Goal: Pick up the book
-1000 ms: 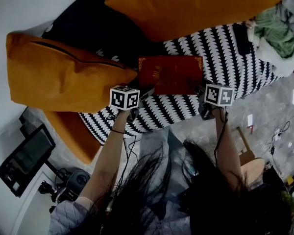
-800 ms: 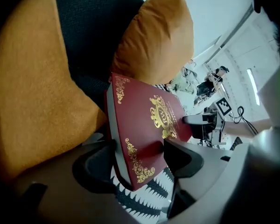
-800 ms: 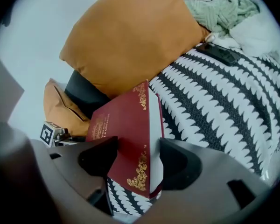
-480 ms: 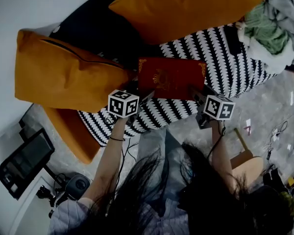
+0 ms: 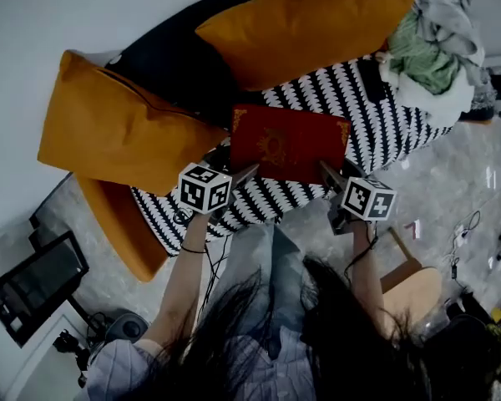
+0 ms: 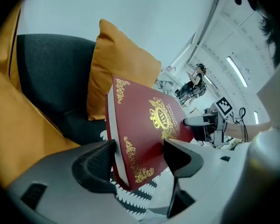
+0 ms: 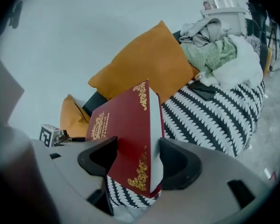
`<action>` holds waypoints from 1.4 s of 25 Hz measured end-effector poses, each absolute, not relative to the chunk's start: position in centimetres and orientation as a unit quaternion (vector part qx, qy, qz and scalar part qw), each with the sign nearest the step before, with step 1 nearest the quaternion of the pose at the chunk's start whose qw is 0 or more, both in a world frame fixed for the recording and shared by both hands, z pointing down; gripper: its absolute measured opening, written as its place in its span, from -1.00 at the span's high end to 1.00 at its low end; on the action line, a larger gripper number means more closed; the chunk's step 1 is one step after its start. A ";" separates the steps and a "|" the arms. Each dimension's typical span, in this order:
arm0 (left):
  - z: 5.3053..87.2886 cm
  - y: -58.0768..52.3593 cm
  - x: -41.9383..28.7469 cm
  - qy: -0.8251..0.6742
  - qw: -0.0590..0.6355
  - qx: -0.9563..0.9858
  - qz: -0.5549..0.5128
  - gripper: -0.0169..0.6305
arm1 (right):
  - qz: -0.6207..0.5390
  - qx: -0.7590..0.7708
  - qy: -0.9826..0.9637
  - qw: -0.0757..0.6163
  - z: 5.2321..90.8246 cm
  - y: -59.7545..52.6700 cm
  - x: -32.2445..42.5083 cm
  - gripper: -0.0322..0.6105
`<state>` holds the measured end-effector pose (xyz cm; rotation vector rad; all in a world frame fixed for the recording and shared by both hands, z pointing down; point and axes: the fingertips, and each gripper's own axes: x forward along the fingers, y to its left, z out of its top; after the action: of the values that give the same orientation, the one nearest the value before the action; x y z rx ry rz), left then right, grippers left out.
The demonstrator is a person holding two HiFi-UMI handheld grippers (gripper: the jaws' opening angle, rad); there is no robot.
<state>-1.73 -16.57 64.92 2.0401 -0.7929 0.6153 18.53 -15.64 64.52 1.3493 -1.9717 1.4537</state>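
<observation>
A dark red book (image 5: pixel 288 143) with gold ornaments is held off the black-and-white patterned sofa seat (image 5: pixel 376 107), one near corner in each gripper. My left gripper (image 5: pixel 238 176) is shut on the book's near left corner (image 6: pixel 135 164); its jaws press both covers in the left gripper view (image 6: pixel 137 160). My right gripper (image 5: pixel 327 172) is shut on the near right corner, where the red cover and white page edge (image 7: pixel 154 143) sit between its jaws (image 7: pixel 133 160). The book (image 7: pixel 123 134) tilts, far edge up.
Two large orange cushions (image 5: pixel 121 124) (image 5: pixel 305 23) lie left and behind the book, a third (image 5: pixel 121 228) lower left. A heap of green and white clothes (image 5: pixel 426 53) sits at the sofa's right end. A monitor (image 5: pixel 33 286) stands at lower left, a wooden stool (image 5: pixel 413 286) on the floor.
Both grippers have risen with the book, which has come up off the patterned seat and now tilts; the view has swung so the sofa sits higher in the frame.
</observation>
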 end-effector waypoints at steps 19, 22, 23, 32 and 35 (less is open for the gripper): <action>47.9 -10.3 -1.3 -0.341 0.365 0.841 0.206 -0.05 | 0.442 0.497 -0.734 0.135 47.3 -9.6 19.1 -0.04; 46.1 -8.9 -1.1 -0.346 0.358 0.844 0.198 -0.05 | 0.435 0.501 -0.737 0.129 45.5 -8.2 19.3 -0.04; 45.5 -8.4 -1.0 -0.347 0.355 0.845 0.197 -0.05 | 0.432 0.502 -0.738 0.127 44.9 -7.7 19.3 -0.04; 41.4 -4.3 -0.3 -0.351 0.334 0.854 0.188 -0.05 | 0.414 0.515 -0.743 0.108 40.8 -3.2 20.0 -0.04; 40.7 -3.3 0.6 -0.351 0.339 0.854 0.180 -0.05 | 0.403 0.529 -0.740 0.104 39.7 -2.2 20.9 -0.04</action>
<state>0.64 -3.34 40.68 2.2240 -0.9125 0.4676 20.94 -2.24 39.70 1.5589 -2.1830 1.1875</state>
